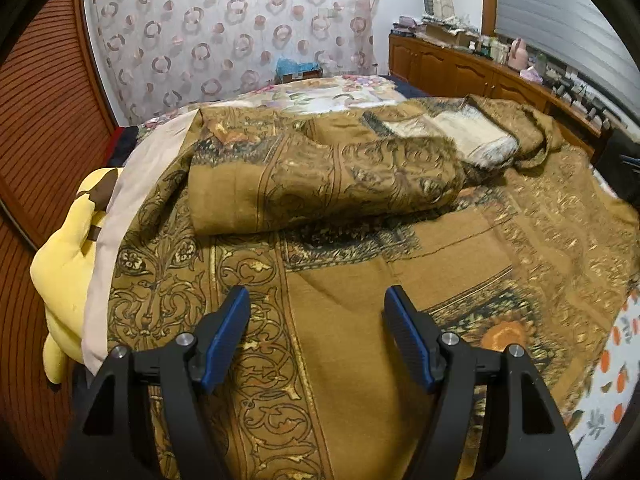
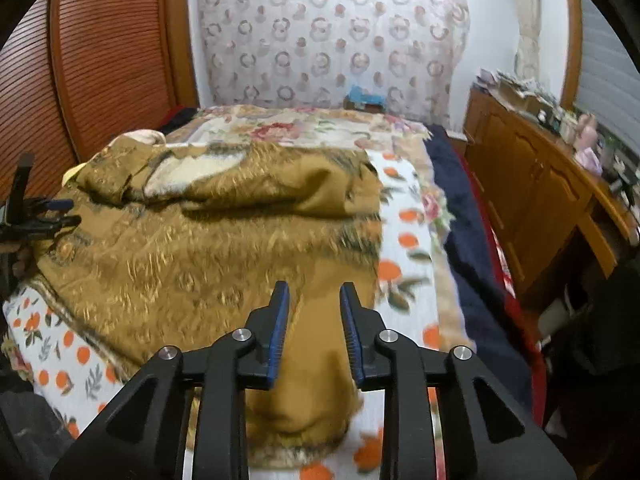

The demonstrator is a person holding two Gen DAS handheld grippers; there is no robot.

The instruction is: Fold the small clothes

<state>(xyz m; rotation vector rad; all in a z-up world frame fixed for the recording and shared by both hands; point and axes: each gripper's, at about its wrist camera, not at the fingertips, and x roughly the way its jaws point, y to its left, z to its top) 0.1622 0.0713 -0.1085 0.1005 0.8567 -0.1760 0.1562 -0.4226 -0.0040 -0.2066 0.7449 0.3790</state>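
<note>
A large brown-gold patterned cloth (image 1: 340, 288) lies spread on the bed, its far part folded over into a thick roll (image 1: 320, 188). My left gripper (image 1: 316, 300) is open and empty, just above the flat near part of the cloth. In the right wrist view the same cloth (image 2: 208, 248) covers the bed's left and middle, blurred by motion. My right gripper (image 2: 314, 294) is open, its jaws a moderate gap apart, above a near corner flap of the cloth (image 2: 304, 400). The left gripper (image 2: 60, 212) shows at the far left edge there.
A yellow plush toy (image 1: 64, 272) and pale pillow (image 1: 120, 240) lie at the bed's left edge. An orange-print sheet (image 2: 408, 248) covers the bed. A wooden cabinet (image 2: 540, 200) with clutter stands on the right. A louvred wooden door (image 2: 100, 60) is on the left, a patterned curtain (image 2: 332, 32) behind.
</note>
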